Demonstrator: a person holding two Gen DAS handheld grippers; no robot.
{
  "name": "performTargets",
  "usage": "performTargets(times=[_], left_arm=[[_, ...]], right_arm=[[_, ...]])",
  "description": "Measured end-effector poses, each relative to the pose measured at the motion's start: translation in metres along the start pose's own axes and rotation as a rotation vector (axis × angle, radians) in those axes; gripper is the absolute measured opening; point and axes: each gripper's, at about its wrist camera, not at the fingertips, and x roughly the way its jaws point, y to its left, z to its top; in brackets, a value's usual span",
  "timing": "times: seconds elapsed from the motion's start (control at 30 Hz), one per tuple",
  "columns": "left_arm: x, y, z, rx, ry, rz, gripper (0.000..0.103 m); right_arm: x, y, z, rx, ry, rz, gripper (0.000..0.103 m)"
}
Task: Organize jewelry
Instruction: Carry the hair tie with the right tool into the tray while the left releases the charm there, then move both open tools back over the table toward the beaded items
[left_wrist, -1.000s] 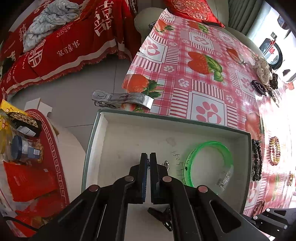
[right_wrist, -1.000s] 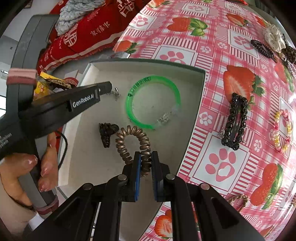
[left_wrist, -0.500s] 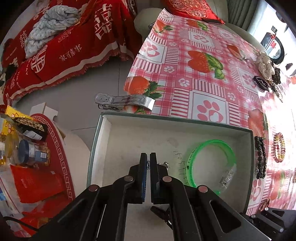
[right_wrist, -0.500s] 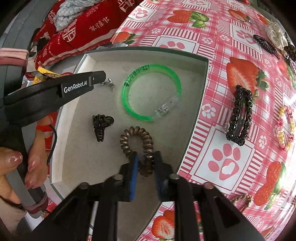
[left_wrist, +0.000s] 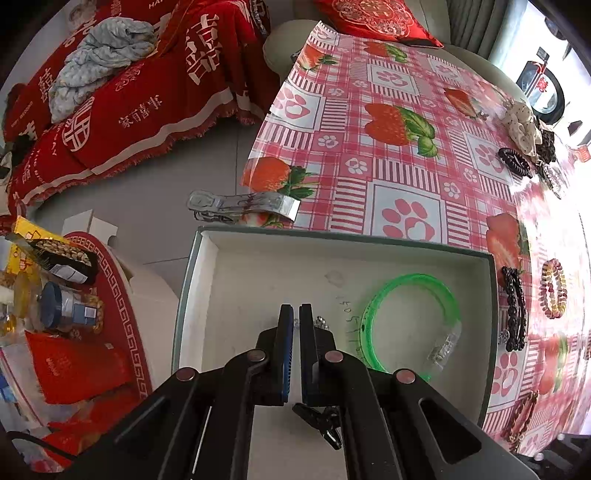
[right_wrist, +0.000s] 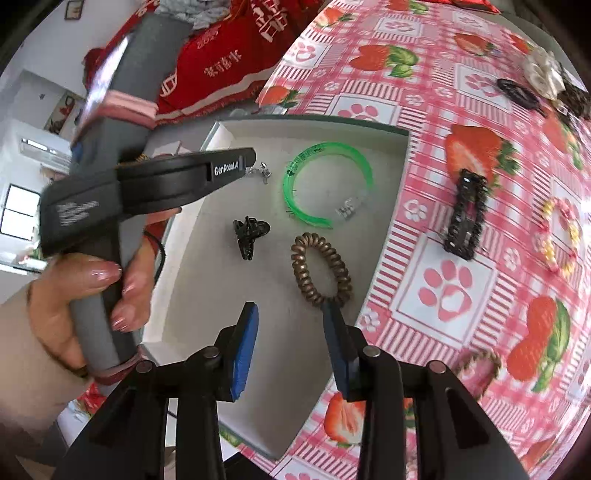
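Left wrist view: left gripper (left_wrist: 294, 321) pointing steeply down into a shallow white box (left_wrist: 207, 266) with a dark green rim, blue pads almost together. Small silvery piece (left_wrist: 322, 323) glimpsed at the fingertips, mostly hidden behind the right finger; too small to tell whether pinched or merely lying there. Black claw clip (left_wrist: 321, 421) half covered by the gripper's linkage, only its spiky ends showing. Translucent green bangle (left_wrist: 410, 321) flat on the box floor, a clear plastic section on its lower right, its near edge cut off by the gripper arm. Faint handwritten marks beside it, unreadable. Outside the box, on the glossy strawberry-and-paw tablecloth (left_wrist: 406, 147): a beaded black barrette (left_wrist: 514, 310) just beside the box wall, a multicoloured bead bracelet (left_wrist: 552, 288) farther right. Far edge washed out by glare.

Right wrist view: right gripper (right_wrist: 290, 310) with jaws just opened to a moderate gap, nothing between them. Coiled bronze hair tie (right_wrist: 320, 275) lying released on the box floor, its near loop touching the tip of the right finger. Glossy claw clip (right_wrist: 248, 232) apart to its left, bangle (right_wrist: 325, 190) beyond. Left gripper (right_wrist: 255, 157) seen side-on, blurred, a hand (right_wrist: 92, 291) around its grey handle; tiny metallic piece (right_wrist: 260, 172) at its tip, contact unclear. Barrette (right_wrist: 463, 218) and bracelet (right_wrist: 559, 236) smeared by motion blur.
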Motion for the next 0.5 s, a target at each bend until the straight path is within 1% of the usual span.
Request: performTargets(times=[0.2, 0.3, 0.33, 0.37, 0.4, 0.43, 0.47, 0.5], left_arm=[[-0.01, -0.003, -0.008, 0.002, 0.0, 0.008, 0.009], [-0.016, -0.005, -0.014, 0.002, 0.008, -0.001, 0.009], [-0.018, -0.007, -0.016, 0.005, 0.014, -0.005, 0.012], [-0.019, -0.009, -0.018, 0.006, 0.024, -0.009, 0.054], [-0.02, -0.01, -0.02, 0.003, 0.029, -0.01, 0.092], [-0.024, -0.012, -0.022, -0.005, 0.017, 0.013, 0.103], [-0.029, -0.015, -0.024, 0.007, -0.013, 0.033, 0.103], [-0.03, -0.019, -0.025, 0.025, -0.019, 0.037, 0.103]], right_arm=[[-0.021, -0.01, -0.009, 0.045, -0.03, 0.007, 0.041], [-0.031, -0.021, -0.012, 0.073, -0.049, 0.006, 0.045], [-0.035, -0.024, -0.014, 0.08, -0.055, 0.006, 0.046], [-0.038, -0.028, -0.016, 0.087, -0.059, 0.005, 0.046], [-0.04, -0.031, -0.017, 0.094, -0.062, 0.003, 0.046], [-0.043, -0.035, -0.018, 0.103, -0.065, 0.002, 0.046], [-0.045, -0.039, -0.02, 0.111, -0.067, 0.001, 0.046], [-0.046, -0.043, -0.021, 0.12, -0.07, -0.003, 0.046]])
